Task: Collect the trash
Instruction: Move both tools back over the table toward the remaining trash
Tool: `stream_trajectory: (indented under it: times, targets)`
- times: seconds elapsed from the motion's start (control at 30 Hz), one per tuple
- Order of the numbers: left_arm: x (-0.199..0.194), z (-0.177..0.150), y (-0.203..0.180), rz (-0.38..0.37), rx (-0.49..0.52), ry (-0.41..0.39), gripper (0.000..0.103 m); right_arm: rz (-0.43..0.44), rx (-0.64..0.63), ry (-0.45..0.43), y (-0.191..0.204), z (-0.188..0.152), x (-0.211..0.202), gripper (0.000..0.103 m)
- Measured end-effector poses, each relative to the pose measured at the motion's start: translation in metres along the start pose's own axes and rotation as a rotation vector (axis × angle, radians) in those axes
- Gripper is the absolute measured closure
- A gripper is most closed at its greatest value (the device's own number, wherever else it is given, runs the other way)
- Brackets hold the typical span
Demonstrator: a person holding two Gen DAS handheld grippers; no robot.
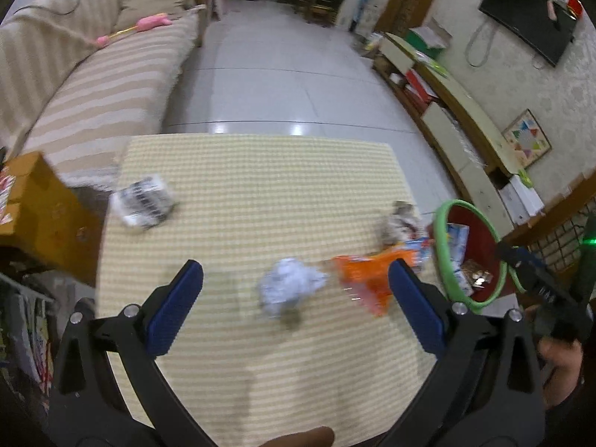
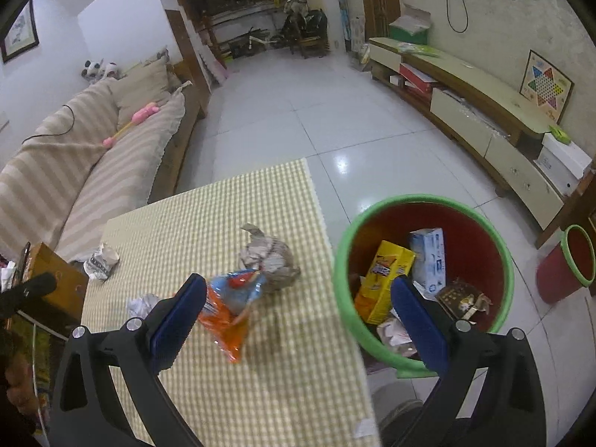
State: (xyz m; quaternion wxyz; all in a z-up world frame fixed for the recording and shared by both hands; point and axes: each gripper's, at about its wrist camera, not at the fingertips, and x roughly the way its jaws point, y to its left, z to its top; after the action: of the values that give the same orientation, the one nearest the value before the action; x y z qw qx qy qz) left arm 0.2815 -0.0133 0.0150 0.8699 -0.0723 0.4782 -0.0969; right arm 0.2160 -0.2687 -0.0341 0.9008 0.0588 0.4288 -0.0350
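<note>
Four scraps litter the counter (image 1: 260, 186); both tongs gape empty; left tongs (image 1: 296, 294) should probably straddle the white paper wad (image 1: 290, 283) squarely.

The black-and-white wrapper (image 1: 143, 201) is looking smeared, so its print is too blurry to read. The second bin (image 2: 570, 262) is getting cut off.

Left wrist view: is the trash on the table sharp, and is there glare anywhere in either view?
Left wrist: white paper ball and orange wrapper are motion-smeared, with glare patches on the floor tiles. Right wrist: sharper, one bright reflection on the tiles; both views bend straight edges.
</note>
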Motion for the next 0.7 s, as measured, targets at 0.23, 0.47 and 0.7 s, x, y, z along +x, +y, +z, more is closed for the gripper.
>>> stream_trajectory:
  times: [0.23,0.47,0.7]
  targets:
    - [-0.002,-0.010,0.053,0.056,-0.052,0.002,0.006,0.026,0.018,0.094,0.026,-0.012,0.026,0.007]
    - [0.012,-0.011,0.092,0.053,-0.118,0.024,0.006,0.036,0.017,0.184,0.052,-0.038,0.053,0.007]
    - [0.038,0.006,0.116,0.063,-0.161,0.043,0.006,0.017,0.015,0.217,0.071,-0.045,0.076,0.007]
